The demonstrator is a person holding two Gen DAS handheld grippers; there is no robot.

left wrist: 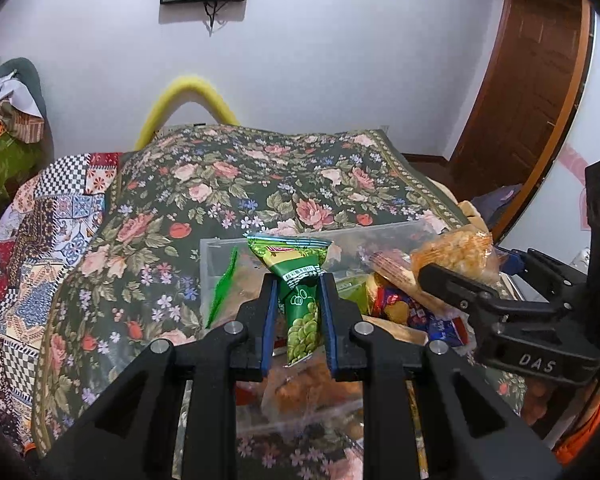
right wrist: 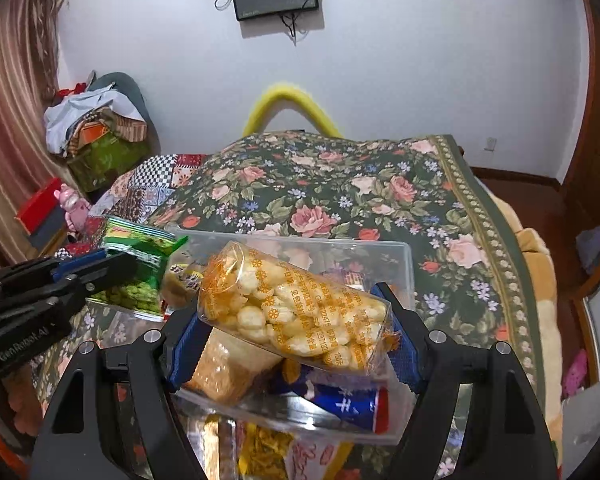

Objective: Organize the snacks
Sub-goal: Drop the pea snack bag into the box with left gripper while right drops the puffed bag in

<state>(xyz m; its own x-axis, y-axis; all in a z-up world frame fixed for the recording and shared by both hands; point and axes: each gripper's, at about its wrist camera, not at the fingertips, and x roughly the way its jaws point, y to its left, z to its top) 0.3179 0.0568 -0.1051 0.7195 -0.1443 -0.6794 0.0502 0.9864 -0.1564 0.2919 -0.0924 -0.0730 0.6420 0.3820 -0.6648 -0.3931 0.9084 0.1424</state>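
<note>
Two grippers, both loaded, both over the clear plastic bin (right wrist: 404,264) on the floral bedspread (left wrist: 228,184). Left gripper (left wrist: 299,284) is clamped tight on a green pea packet (left wrist: 300,312), packet upright between the blue pads, top sticking out past the tips. Right gripper (right wrist: 296,316) has its jaws wide, pinching a clear bag of puffed snacks (right wrist: 296,312) crosswise, ends against both pads. More snack packs in the bin below.
</note>
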